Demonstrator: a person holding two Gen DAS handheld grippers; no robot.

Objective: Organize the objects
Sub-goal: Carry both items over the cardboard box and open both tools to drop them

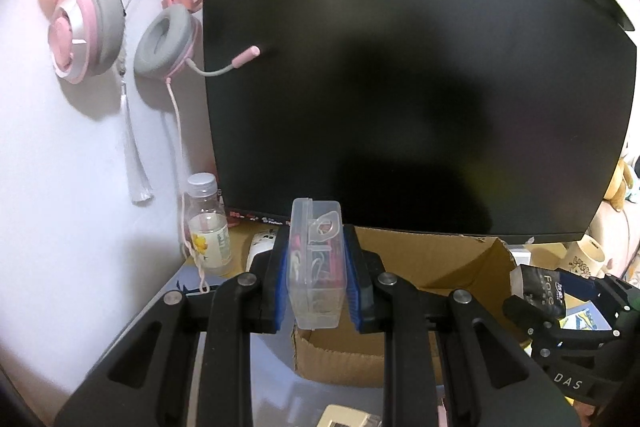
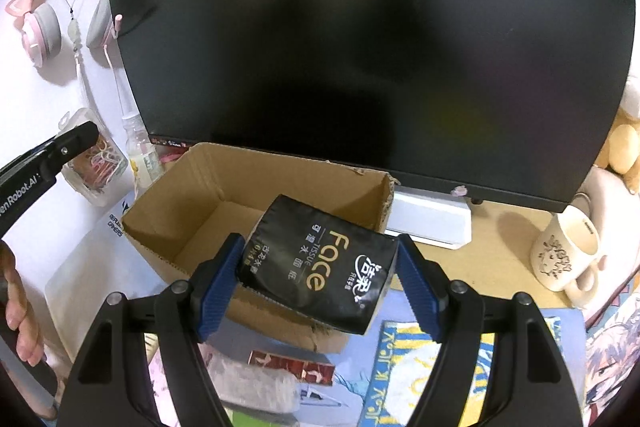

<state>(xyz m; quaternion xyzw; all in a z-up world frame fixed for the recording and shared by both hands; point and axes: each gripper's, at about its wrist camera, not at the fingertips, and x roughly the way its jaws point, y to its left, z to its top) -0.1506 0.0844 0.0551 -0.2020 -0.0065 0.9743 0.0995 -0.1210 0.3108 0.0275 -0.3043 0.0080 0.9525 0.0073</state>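
My left gripper (image 1: 316, 267) is shut on a clear plastic box of paper clips (image 1: 316, 259), held upright above the near left corner of an open cardboard box (image 1: 460, 259). The clip box also shows in the right wrist view (image 2: 94, 163). My right gripper (image 2: 320, 267) is shut on a black "Face" tissue pack (image 2: 320, 267), held over the front edge of the cardboard box (image 2: 192, 187). The tissue pack and right gripper show at the right in the left wrist view (image 1: 544, 291).
A large dark monitor (image 2: 360, 47) stands just behind the box. Pink headphones (image 1: 100, 19) hang on the wall at left. A small bottle (image 1: 208, 227) and a white mouse (image 1: 260, 247) sit left of the box. A cream mug (image 2: 568, 251) stands at right.
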